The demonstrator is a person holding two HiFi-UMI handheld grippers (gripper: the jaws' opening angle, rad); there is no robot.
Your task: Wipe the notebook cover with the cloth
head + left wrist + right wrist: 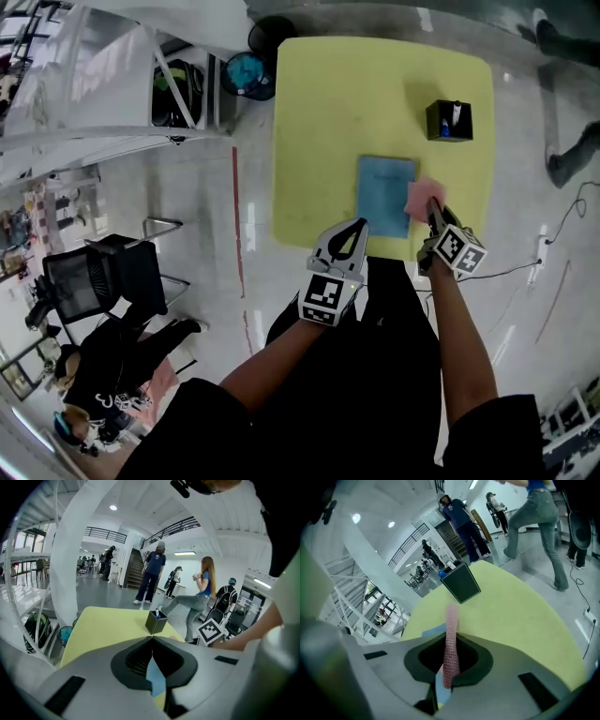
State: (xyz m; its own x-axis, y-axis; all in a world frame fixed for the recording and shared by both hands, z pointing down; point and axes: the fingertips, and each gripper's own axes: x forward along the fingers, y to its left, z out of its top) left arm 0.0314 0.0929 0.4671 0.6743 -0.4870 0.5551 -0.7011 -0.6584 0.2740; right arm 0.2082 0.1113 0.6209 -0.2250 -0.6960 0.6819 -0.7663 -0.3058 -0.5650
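**Item 1. Notebook**
- Light blue cover, closed and lying flat on the yellow surface.
- Sits right of centre, with its near short edge just beside the surface's near edge.
- Long axis runs from the near edge toward the far edge, roughly square to both.
- Which end is the top, and which long side carries the spine, cannot be told.

**Item 2. Cloth**
- Pink and small, pinched by one margin in the right tool.
- In the right gripper view it shows edge-on between the jaws, with the free part reaching out ahead of them.
- Located at the notebook's right long edge, toward the near end. Whether it touches the cover or hangs just above it cannot be told.
- Judged purpose: the margin grip leaves loose fabric to drag over the cover. The right-edge position suits a stroke leftward across the short axis.

**Item 3. Left tool**
- Jaws together with nothing between them. Blue cover shows through the gap beneath.
- Positioned at the surface's near edge, by the notebook's near left corner.
- Judged purpose: placed to steady the notebook against sliding. Contact is not confirmed.

**Item 4. Black box**
- Open-topped, holding small blue and white items.
- Stands near the right edge toward the far right corner, well apart from the notebook and clear of any wiping path.
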